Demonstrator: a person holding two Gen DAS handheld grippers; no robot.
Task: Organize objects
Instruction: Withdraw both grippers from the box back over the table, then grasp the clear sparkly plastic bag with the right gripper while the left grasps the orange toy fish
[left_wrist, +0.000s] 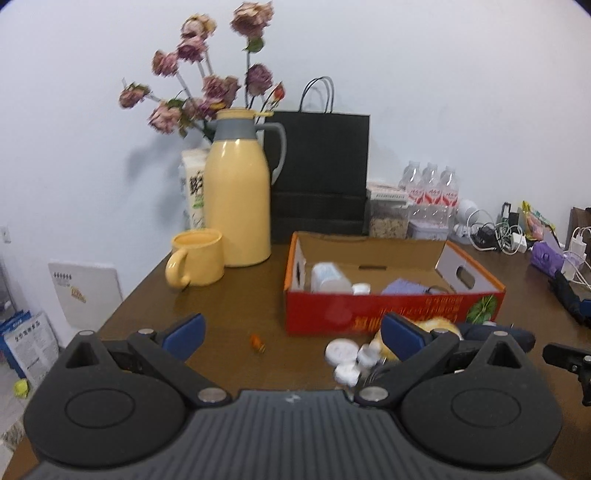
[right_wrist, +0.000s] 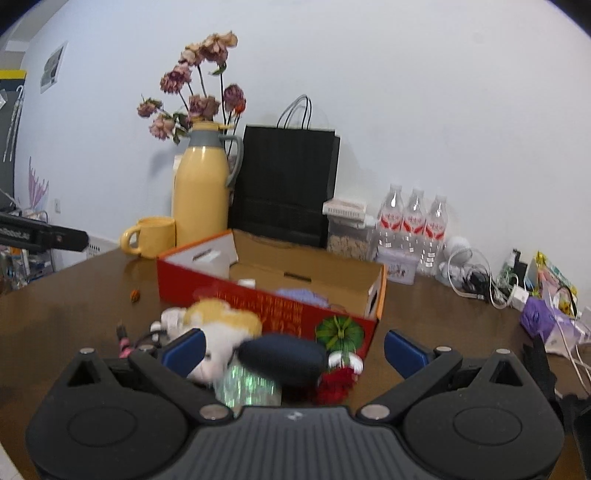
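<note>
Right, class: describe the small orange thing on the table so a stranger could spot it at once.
Start at the red cardboard box on the brown table. Look left of its near corner: the small orange object lies alone on bare wood, far smaller than the yellow mug behind it.

your left gripper (left_wrist: 293, 334) hangs above the table's near edge with its jaws spread wide and nothing between the blue pads (left_wrist: 184, 334). your right gripper (right_wrist: 293, 349) is likewise wide apart, level and pointing toward the wall, gripping nothing. in the right view, the left gripper's black body pokes in from the left edge.
</note>
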